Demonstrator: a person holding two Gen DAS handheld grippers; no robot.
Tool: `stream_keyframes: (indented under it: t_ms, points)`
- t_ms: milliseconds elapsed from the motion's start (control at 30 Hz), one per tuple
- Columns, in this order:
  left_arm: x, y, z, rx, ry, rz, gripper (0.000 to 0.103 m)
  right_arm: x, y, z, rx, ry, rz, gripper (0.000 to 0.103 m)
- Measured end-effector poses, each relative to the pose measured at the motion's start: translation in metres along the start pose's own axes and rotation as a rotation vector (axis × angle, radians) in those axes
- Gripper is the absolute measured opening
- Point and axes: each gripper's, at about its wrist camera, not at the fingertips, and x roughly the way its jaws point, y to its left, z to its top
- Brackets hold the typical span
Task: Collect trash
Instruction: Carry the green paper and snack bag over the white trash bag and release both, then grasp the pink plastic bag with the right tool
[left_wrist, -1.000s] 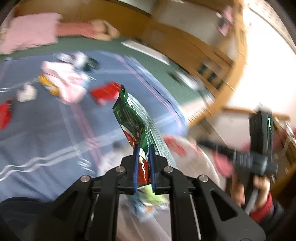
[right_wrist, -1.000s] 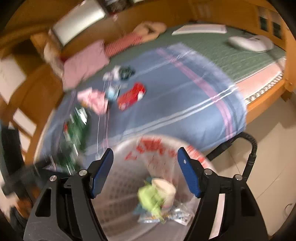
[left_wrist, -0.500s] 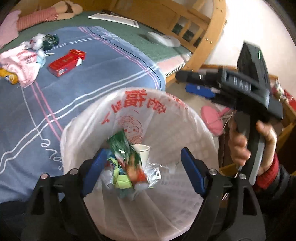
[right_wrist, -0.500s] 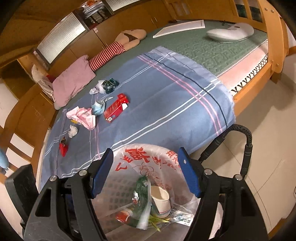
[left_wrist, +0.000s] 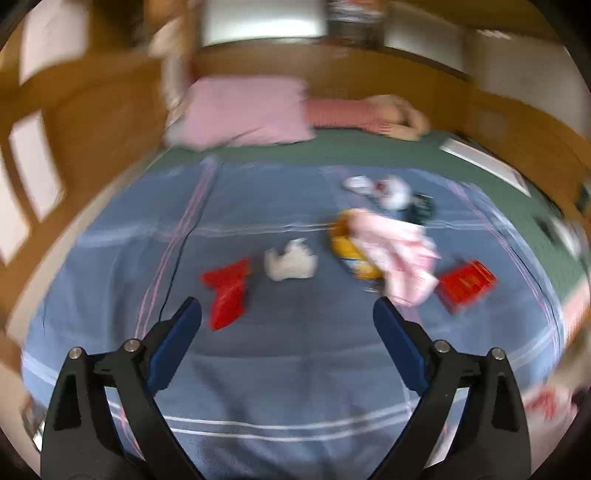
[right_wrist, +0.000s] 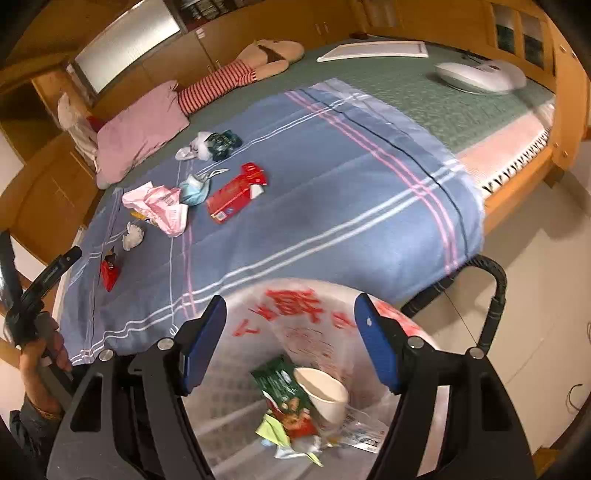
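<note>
The left gripper (left_wrist: 287, 314) hangs over the blue striped blanket (left_wrist: 295, 369) with its blue-padded jaws spread wide and nothing between them; they have just been opening, and the green snack bag (right_wrist: 282, 391) that it carried a moment ago now lies in the bin. The left-wrist view is smeared by motion, so fine detail on the bed is hard to read. Just ahead of the left finger (left_wrist: 173, 347) lies a red wrapper (left_wrist: 227, 291), its long axis running roughly away from the camera with the wider end farther off; beside it to the right sits a crumpled white tissue (left_wrist: 291, 260). Farther right are a yellow packet (left_wrist: 351, 254) partly under a pink plastic bag (left_wrist: 395, 254), and a red carton (left_wrist: 467, 284) lying flat near the right finger's side. The right gripper (right_wrist: 288, 347) is held part-way open above the trash bin (right_wrist: 258, 306), which is lined with a white bag printed in red; its pads touch nothing. Inside the bin the green snack bag leans against a white paper cup (right_wrist: 325, 393) that lies tipped with its mouth toward the upper left, among other wrappers. In the right-wrist view the red carton points diagonally, its torn end toward the far right of the bed. A hand (right_wrist: 40, 354) grips the left tool's handle at the left edge.
</note>
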Motion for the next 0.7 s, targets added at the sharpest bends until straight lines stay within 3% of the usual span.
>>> stream_keyframes:
  t_ms: [100, 267, 367, 567, 700]
  points:
    - [0.025, 0.032, 0.002, -0.157, 0.126, 0.008, 0.095, 0.012, 0.025, 0.007, -0.033, 0.024, 0.011, 0.071]
    - [0.002, 0.087, -0.006, -0.434, 0.005, 0.039, 0.095, 0.033, 0.077, 0.011, -0.108, 0.052, 0.083, 0.071]
    - [-0.001, 0.105, -0.012, -0.564, -0.011, 0.037, 0.095, 0.054, 0.109, 0.023, -0.155, 0.054, 0.113, 0.071]
    - [-0.001, 0.115, -0.014, -0.632, -0.012, 0.068, 0.096, 0.125, 0.195, 0.075, -0.285, 0.046, 0.134, 0.071]
    - [0.009, 0.111, -0.013, -0.614, 0.03, 0.057, 0.096, 0.177, 0.257, 0.113, -0.409, -0.014, 0.055, 0.071]
